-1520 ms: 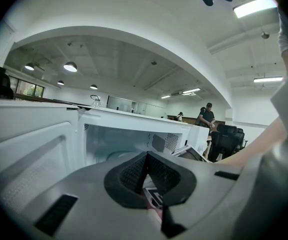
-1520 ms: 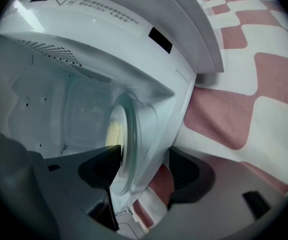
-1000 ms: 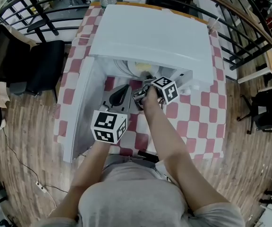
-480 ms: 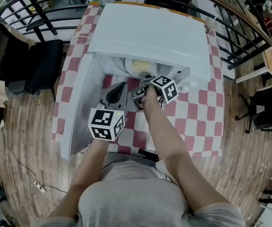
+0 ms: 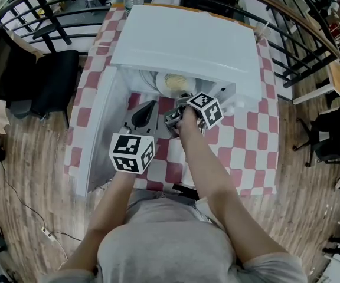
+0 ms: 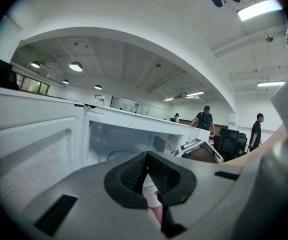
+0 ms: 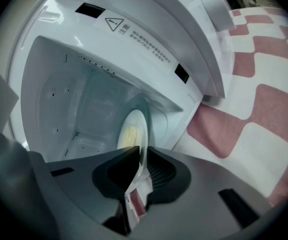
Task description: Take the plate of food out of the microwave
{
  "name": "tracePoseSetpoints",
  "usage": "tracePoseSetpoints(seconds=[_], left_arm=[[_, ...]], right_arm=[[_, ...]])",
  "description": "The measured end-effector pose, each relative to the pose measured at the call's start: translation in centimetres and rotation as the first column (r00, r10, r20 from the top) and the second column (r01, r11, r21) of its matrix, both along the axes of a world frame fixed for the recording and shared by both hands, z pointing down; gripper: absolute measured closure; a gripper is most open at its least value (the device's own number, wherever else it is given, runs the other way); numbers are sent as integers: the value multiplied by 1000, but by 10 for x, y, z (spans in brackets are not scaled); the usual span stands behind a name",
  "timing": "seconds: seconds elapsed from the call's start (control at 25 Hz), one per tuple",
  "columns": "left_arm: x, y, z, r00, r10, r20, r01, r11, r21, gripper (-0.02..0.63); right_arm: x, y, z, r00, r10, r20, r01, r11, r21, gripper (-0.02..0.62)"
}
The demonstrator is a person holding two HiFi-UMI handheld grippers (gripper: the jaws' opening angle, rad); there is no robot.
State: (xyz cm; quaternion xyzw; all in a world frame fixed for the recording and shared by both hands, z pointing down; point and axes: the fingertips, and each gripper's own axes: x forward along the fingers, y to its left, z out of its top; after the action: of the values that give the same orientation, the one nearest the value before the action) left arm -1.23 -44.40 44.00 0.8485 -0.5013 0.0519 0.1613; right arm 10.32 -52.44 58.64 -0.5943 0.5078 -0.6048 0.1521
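Plate (image 5: 173, 82) in microwave (image 5: 185, 43), open door (image 5: 96, 137) alongside.

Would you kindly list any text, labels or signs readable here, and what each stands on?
Black warning triangle sign, on the white microwave's front frame.
Two printed lines beside it: too small to read.
Square black-and-white markers on the two cubes: patterns, no words.

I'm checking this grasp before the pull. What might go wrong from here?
The right gripper, whose jaws have just been closing, pinches the plate by its rim alone, so it may tilt and spill the yellow food. Drawn out, it might catch the front frame of the microwave.
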Motion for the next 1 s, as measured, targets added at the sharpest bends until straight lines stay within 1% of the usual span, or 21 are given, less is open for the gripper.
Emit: tracePoseSetpoints(seconds=[0.16, 0.28, 0.36, 0.48, 0.88, 1.0], left_arm=[[0, 2, -1, 1000, 3, -2, -3, 1000, 4, 603], [-1, 2, -1, 1000, 3, -4, -3, 1000, 4, 603], [-1, 3, -1, 1000, 4, -4, -4, 1000, 3, 603], [-1, 5, -1, 1000, 6, -3, -6, 1000, 5, 603], [-2, 11, -4, 1000, 12, -7, -12, 1000, 14, 603], [-3, 14, -4, 1000, 15, -8, -15, 1000, 16, 603]], right_arm=[[1, 4, 0, 998, 24, 64, -25, 999, 20, 538], [0, 3, -4, 991, 37, 125, -46, 997, 66, 551], [0, 2, -9, 988, 32, 148, -49, 993, 106, 557], [-1, 2, -14, 985, 26, 173, -52, 988, 148, 560], [-4, 13, -17, 976, 23, 215, -64, 980, 187, 560], [-6, 18, -21, 972, 24, 234, -75, 974, 212, 560]])
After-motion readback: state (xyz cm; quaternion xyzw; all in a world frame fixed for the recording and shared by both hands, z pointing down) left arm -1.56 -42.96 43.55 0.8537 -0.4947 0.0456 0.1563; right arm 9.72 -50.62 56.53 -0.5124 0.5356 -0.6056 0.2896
